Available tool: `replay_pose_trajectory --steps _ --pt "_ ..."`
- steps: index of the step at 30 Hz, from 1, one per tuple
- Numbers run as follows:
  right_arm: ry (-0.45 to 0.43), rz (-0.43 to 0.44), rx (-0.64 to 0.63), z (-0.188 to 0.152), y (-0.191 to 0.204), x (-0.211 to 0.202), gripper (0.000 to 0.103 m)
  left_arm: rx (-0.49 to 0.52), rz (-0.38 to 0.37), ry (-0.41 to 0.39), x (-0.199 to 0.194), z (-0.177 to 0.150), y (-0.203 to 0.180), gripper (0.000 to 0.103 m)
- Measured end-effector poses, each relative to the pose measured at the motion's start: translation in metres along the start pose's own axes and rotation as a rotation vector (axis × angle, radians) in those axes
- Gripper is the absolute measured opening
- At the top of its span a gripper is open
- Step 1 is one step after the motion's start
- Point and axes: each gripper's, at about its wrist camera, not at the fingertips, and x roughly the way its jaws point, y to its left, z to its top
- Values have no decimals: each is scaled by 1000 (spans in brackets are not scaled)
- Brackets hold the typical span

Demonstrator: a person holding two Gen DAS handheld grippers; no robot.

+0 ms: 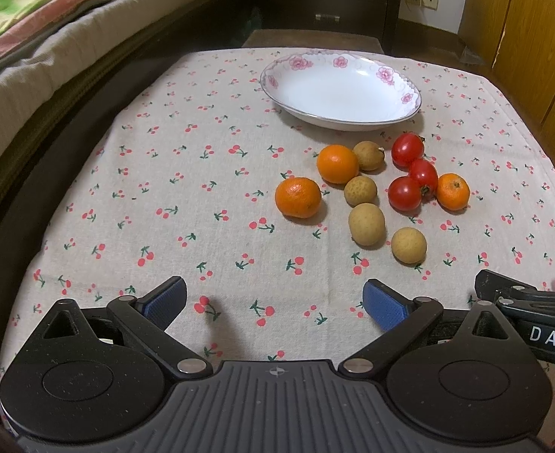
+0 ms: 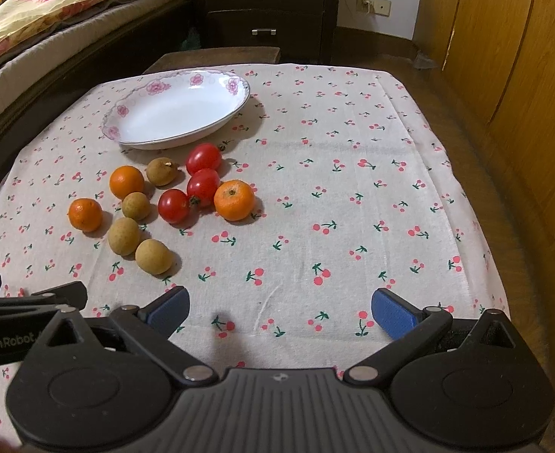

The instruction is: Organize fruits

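Both grippers hovered low over the near edge of the tabletop (image 1: 164, 196), their blue-padded fingers spread wide and holding nothing. The fruit lay in a loose cluster ahead of them on the cherry-print cloth, just short of the white flowered dish (image 1: 341, 92), which held no fruit. From the left gripper (image 1: 275, 300) the cluster sat forward and to the right; from the right gripper (image 2: 281, 307) it sat forward and to the left, so the pile lay between the two lines of reach. The nearest piece to either was the tan longan (image 1: 409, 245) at the near edge of the group, touching or almost touching a second, slightly oval longan (image 1: 367, 224) whose long axis ran roughly towards the dish. The right gripper seemed a little closer to that nearest fruit, its left finger already just beside it in the right wrist view. The three oranges (image 1: 298, 197) and three tomatoes (image 1: 404, 193) lay farther on; the tomatoes touched one another, and the rightmost orange (image 1: 453, 191) pressed against them, which would probably make a clean pinch harder there. Being nearly round, most pieces offered no preferred grasp direction.
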Motion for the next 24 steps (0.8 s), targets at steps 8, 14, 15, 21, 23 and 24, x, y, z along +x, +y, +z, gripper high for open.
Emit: replay_pose_trajectory --steps 8,14,15,21,23,24 --pt "9 16 -8 1 2 3 103 -2 2 10 2 1 2 101" --pt "18 30 -16 3 5 7 103 -12 2 17 5 3 6 100" --pt "18 38 -21 4 6 7 101 -17 2 19 5 3 7 100" --pt "13 91 -65 9 16 11 93 -39 13 22 7 5 15 100" --pt "15 122 -75 12 19 13 89 -43 20 19 7 7 18 100" --pt "17 141 -79 13 21 14 85 -47 25 16 7 7 20 100"
